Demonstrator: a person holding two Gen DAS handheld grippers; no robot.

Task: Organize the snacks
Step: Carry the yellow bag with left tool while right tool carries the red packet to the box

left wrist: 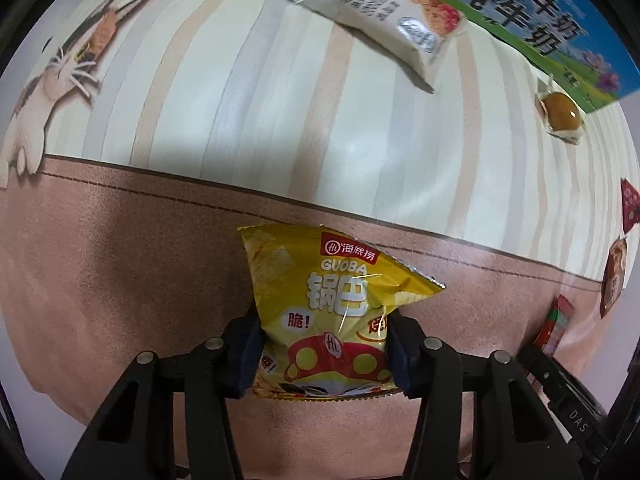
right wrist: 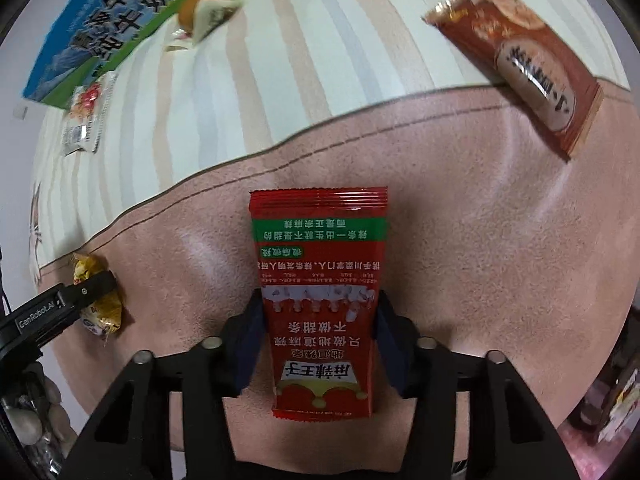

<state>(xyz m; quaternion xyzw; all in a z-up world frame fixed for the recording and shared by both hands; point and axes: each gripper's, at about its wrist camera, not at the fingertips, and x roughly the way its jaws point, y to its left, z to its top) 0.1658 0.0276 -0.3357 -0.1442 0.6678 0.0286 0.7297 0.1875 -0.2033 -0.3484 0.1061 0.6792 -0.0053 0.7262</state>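
My left gripper (left wrist: 322, 350) is shut on a yellow Guoba crisp bag (left wrist: 332, 304), its blue pads pressing both sides over the pink mat (left wrist: 120, 280). My right gripper (right wrist: 318, 344) is shut on a red spicy-strip packet (right wrist: 320, 280) with a green band, lying on the same mat. In the right wrist view the left gripper (right wrist: 86, 294) and the yellow bag (right wrist: 98, 304) show at the far left. In the left wrist view the red packet (left wrist: 556, 330) shows at the right edge.
A blue-green milk carton box (left wrist: 532, 20) lies at the back, also in the right wrist view (right wrist: 100, 36). A white cereal-bar packet (left wrist: 380, 12), a wrapped yellow cake (left wrist: 562, 114), and a brown packet (right wrist: 520, 60) lie on the striped cloth (left wrist: 280, 100). Two dark-red packets (left wrist: 618, 268) sit far right.
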